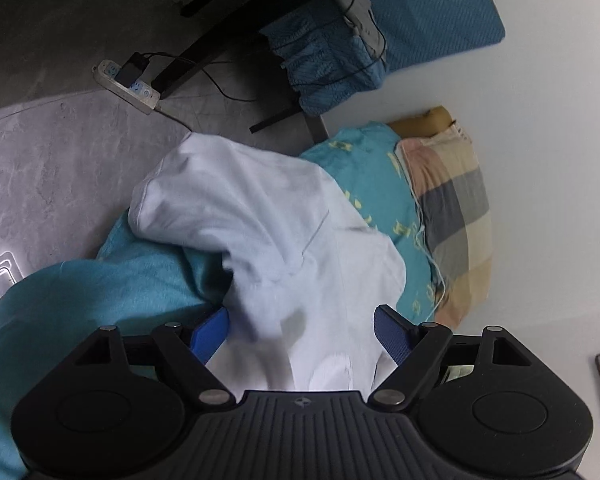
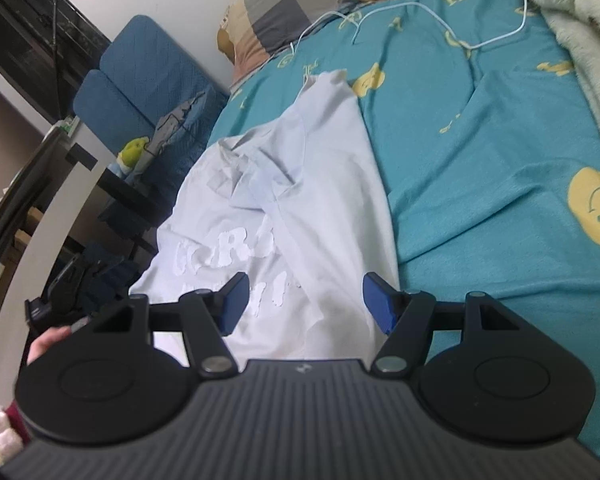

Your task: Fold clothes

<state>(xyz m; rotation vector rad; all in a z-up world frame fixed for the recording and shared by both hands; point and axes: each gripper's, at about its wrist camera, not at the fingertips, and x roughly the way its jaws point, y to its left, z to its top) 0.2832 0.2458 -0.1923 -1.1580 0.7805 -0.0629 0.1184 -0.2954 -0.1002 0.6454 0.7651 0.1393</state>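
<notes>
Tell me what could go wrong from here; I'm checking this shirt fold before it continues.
1. The white shirt lies bunched at the edge of the bed, part draped over the side, so it may slide off.
2. Both grippers, left and right, have jaws open, so nothing holds it.
3. The white cable nearby could snag.

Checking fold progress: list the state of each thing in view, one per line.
white T-shirt: crumpled, partly folded over itself on the bed
left gripper: open, shirt fabric between the jaws, not pinched
right gripper: open above the shirt
white cable: loose on the teal sheet
plaid pillow: lying flat
</notes>
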